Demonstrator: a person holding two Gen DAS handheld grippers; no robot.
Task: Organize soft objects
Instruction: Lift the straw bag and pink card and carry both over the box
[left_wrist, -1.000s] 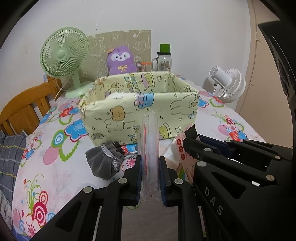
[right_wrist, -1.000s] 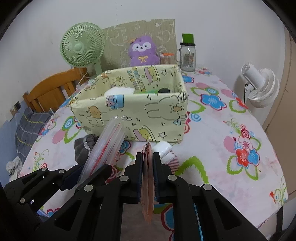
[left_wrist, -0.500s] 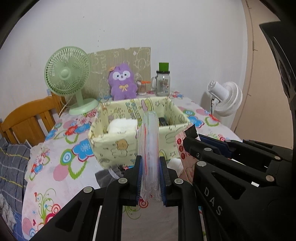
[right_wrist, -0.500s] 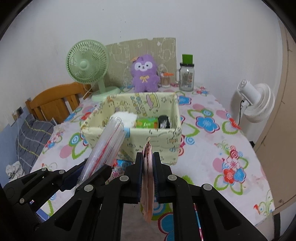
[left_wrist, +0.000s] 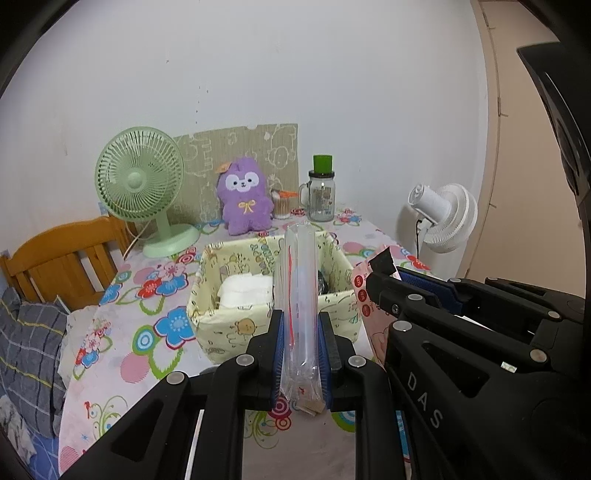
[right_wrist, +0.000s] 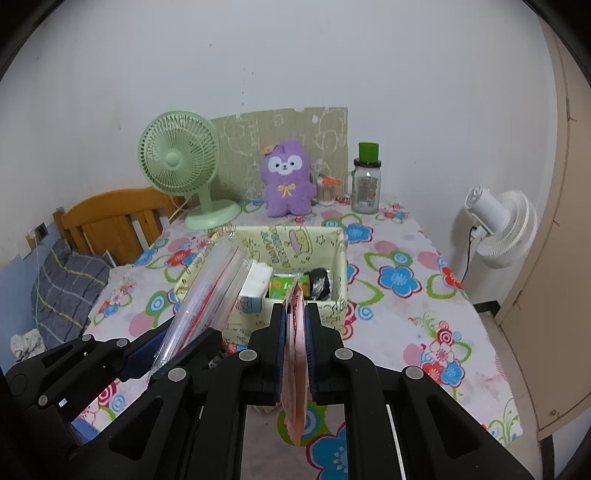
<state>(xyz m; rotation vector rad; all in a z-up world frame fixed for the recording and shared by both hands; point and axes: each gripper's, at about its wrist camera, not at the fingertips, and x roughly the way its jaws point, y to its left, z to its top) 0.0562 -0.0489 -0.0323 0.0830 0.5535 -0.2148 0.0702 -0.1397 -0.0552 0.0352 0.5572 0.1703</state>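
Note:
My left gripper (left_wrist: 301, 325) is shut on a clear plastic bag (left_wrist: 300, 288) with a red strip, held upright above the table in front of the yellow cartoon-print fabric box (left_wrist: 236, 325). My right gripper (right_wrist: 295, 317) is shut on a pink printed packet (right_wrist: 295, 354), also held above the table before the box (right_wrist: 340, 258). The box holds a white soft pack (right_wrist: 256, 280), a green pack (right_wrist: 282, 286) and a black item (right_wrist: 319, 282). The clear bag (right_wrist: 210, 291) and the left gripper also show at the left of the right wrist view.
A green desk fan (right_wrist: 181, 162), a purple plush toy (right_wrist: 286, 181), a glass jar with green lid (right_wrist: 365, 184) and a cardboard panel stand at the table's back. A white fan (right_wrist: 506, 229) stands right of the table, a wooden chair (right_wrist: 110, 218) left.
Both grippers have risen and pulled back from the box with their items, so the box looks smaller and its inside shows. The grey pouch on the table is out of sight.

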